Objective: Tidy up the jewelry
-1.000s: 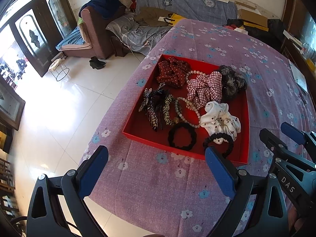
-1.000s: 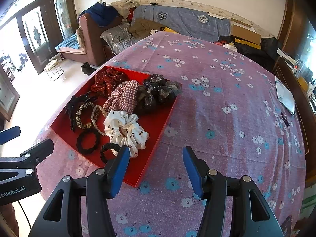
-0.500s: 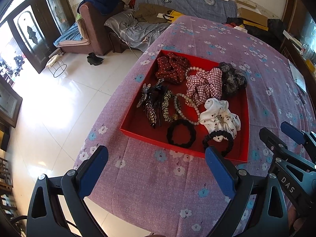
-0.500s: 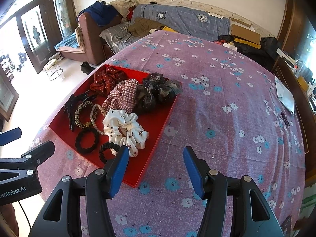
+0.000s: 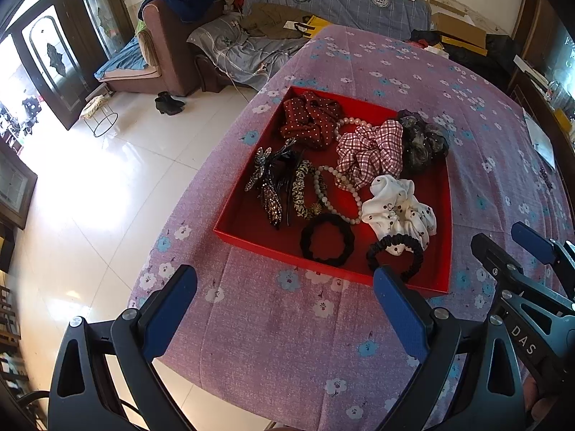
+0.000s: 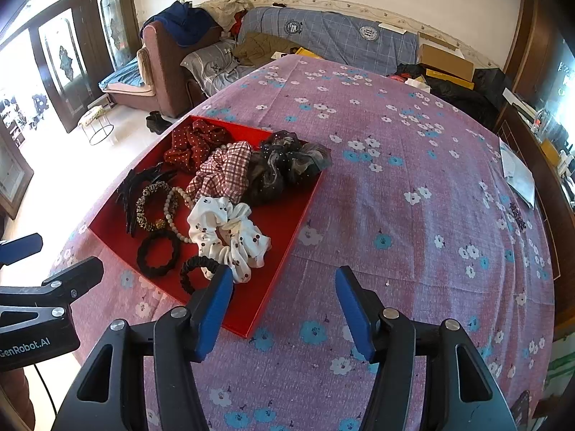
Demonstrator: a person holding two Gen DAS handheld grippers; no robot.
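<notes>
A red tray (image 5: 248, 222) (image 6: 284, 230) lies on the purple flowered tablecloth. It holds a dark red dotted scrunchie (image 5: 311, 118), a plaid scrunchie (image 5: 370, 152), a dark sheer scrunchie (image 5: 422, 142), a white dotted scrunchie (image 5: 399, 210) (image 6: 228, 231), two black hair ties (image 5: 327, 239) (image 5: 395, 255), bead bracelets (image 5: 325, 194) and black hair clips (image 5: 271, 176). My left gripper (image 5: 284, 309) is open and empty, above the cloth just in front of the tray. My right gripper (image 6: 284, 309) is open and empty, over the tray's near right corner.
The table's left edge (image 5: 187, 194) drops to a white tiled floor. A sofa (image 5: 334, 0) and armchair (image 5: 169, 57) with clothes stand behind. Papers (image 6: 517, 176) and a small dark beaded item (image 6: 517, 212) lie at the table's right side.
Both grippers have drawn back slightly from the tray; it sits a little farther off in the left wrist view. Nothing in the tray has moved.
</notes>
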